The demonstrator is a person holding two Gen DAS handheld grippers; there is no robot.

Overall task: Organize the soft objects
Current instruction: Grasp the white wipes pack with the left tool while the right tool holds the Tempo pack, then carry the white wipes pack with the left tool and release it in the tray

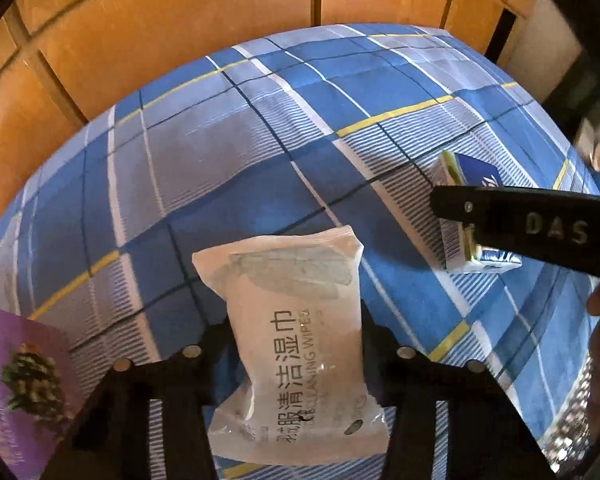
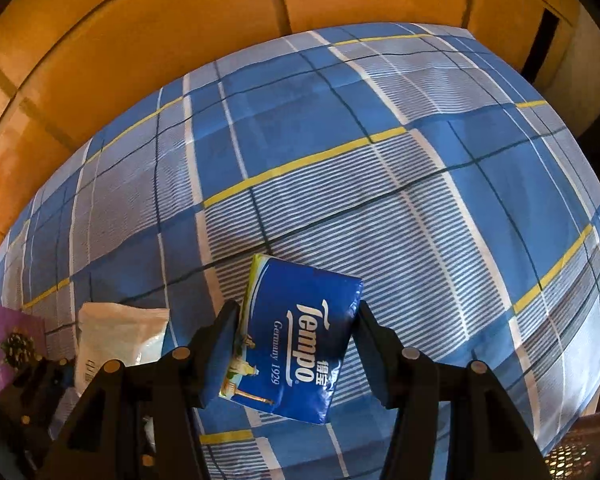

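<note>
My left gripper (image 1: 296, 336) is shut on a white pack of cleaning wipes (image 1: 296, 344) and holds it above the blue plaid bed sheet (image 1: 220, 160). My right gripper (image 2: 296, 320) is shut on a blue Tempo tissue pack (image 2: 296, 344), held above the sheet. In the left wrist view the right gripper's finger (image 1: 520, 224) crosses the tissue pack (image 1: 460, 216) at the right. In the right wrist view the wipes pack (image 2: 116, 340) shows at the lower left.
A purple pack with a flower picture (image 1: 20, 380) lies at the left edge, also in the right wrist view (image 2: 4, 344). Orange wooden panels (image 1: 140, 20) stand behind the bed. A perforated basket (image 2: 580, 452) sits at the lower right.
</note>
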